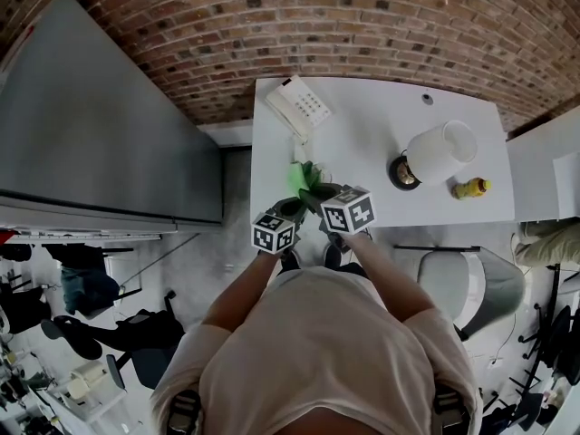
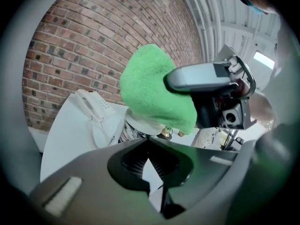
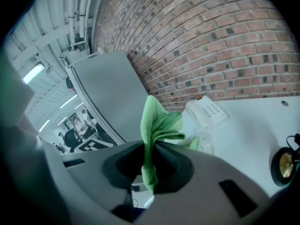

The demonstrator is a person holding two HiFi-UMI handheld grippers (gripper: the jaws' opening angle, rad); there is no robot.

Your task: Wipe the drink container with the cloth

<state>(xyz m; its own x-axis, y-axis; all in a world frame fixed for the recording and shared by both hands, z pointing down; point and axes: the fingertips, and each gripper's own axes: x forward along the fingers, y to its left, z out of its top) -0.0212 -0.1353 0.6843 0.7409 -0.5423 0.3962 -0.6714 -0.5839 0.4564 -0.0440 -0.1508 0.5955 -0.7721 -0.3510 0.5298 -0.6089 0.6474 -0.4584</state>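
Observation:
A green cloth (image 1: 302,176) hangs pinched in my right gripper (image 1: 317,198), which is shut on it; a fold sticks up from the jaws (image 3: 157,121). In the left gripper view the cloth (image 2: 150,86) drapes over the top of the drink container (image 2: 140,125), a pale-topped vessel with a printed side. The container sits right at the tips of my left gripper (image 2: 149,143), whose jaws are closed together at its lower part. Its body is mostly hidden by cloth and jaws. Both grippers hover over the near left edge of the white table (image 1: 362,143).
A white desk phone (image 1: 297,105) lies at the table's far left. A lamp with a white shade (image 1: 439,152) and a small yellow bottle (image 1: 471,188) stand to the right. A grey cabinet (image 1: 91,134) is at the left, a chair (image 1: 471,279) at the near right.

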